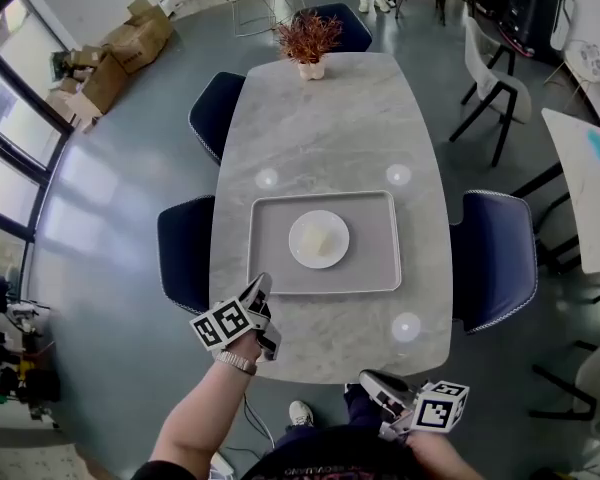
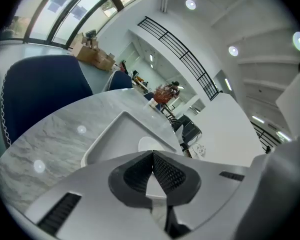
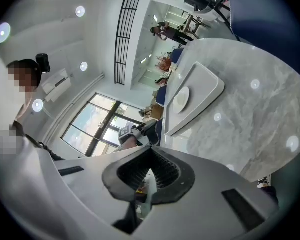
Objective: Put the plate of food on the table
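Plate of food (image 1: 319, 239): a round white plate carrying a pale lump, seated at the centre of a grey rectangular tray (image 1: 270, 268) with rounded corners and a raised rim. The tray lies flat on the near half of a grey marble-patterned table (image 1: 330, 128) with curved sides. Left gripper (image 1: 263, 290) sits at 7 o'clock of the tray, just beside its corner, ribbed black pads pressed together with nothing between them. Right gripper (image 1: 368, 378) is at 5 o'clock, by the table's near edge, jaws likewise closed and empty. Each carries a cube (image 1: 221, 325) with black-and-white square markers. A reddish plant in a white pot (image 1: 308, 40) stands at 12 o'clock. Navy chairs (image 1: 498, 258) flank the table; cardboard boxes (image 1: 120, 53) lie at 10 o'clock.
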{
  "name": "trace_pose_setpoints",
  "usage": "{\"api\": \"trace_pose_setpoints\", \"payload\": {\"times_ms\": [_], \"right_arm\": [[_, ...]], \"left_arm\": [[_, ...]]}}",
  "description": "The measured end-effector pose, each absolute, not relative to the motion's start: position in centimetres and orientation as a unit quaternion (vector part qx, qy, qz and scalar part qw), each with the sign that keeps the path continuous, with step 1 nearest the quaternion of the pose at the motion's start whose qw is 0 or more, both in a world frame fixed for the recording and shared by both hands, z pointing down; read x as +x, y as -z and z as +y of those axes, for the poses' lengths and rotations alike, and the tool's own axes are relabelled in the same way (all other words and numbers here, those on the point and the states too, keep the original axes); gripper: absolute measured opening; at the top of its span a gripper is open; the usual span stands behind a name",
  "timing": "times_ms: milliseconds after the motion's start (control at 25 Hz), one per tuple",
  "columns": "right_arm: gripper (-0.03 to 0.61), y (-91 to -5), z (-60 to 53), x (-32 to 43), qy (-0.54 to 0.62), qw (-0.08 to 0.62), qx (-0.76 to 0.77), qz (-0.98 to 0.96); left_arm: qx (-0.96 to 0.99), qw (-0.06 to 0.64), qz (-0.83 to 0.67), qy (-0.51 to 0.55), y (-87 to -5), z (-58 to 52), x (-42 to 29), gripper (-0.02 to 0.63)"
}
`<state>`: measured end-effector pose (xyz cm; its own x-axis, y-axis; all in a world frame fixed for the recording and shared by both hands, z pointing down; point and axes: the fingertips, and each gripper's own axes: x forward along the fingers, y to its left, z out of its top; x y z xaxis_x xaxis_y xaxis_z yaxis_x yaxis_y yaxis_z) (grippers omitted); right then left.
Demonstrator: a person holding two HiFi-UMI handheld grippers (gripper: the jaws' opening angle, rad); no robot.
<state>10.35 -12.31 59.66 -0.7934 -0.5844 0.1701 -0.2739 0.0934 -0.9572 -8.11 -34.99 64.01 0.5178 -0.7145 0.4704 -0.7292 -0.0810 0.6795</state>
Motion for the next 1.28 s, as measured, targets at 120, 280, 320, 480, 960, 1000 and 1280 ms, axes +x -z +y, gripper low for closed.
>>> {"api": "trace_pose_setpoints", "payload": {"times_ms": [120,280,320,480,960,1000,1280], "right_arm": [[0.011,-59.1,-11.7,8.7,0.598,0.127,-0.292,0.736],[0.011,-57.5,-10.1,5.2,0.585,0.123,-0.290,0.748],[0.011,-57.0,-9.8,4.3,0.579,0.122,-0.290,0.752],[0.011,-55.1,-8.1,0.5,0.552,0.117,-0.292,0.772],[0.011,-53.5,1.3,-6.5,0.508,0.120,-0.307,0.796],[0.011,-53.7,2.1,-6.9,0.511,0.122,-0.309,0.793],[0.011,-54.0,5.8,-9.0,0.529,0.139,-0.301,0.781]], "left_arm": [[0.777,0.461,-0.429,0.008,-61.8,-32.2,-7.8,0.008],[0.836,0.429,-0.343,-0.007,-58.5,-26.1,-8.7,0.008],[0.845,0.423,-0.326,-0.009,-57.8,-24.5,-9.2,0.008],[0.872,0.407,-0.273,-0.018,-54.7,-18.1,-11.6,0.008],[0.888,0.441,-0.130,0.002,-51.9,0.1,-15.2,0.008],[0.889,0.442,-0.121,0.002,-51.7,1.2,-15.6,0.009],[0.893,0.443,-0.080,0.003,-50.5,6.1,-17.5,0.008]]}}
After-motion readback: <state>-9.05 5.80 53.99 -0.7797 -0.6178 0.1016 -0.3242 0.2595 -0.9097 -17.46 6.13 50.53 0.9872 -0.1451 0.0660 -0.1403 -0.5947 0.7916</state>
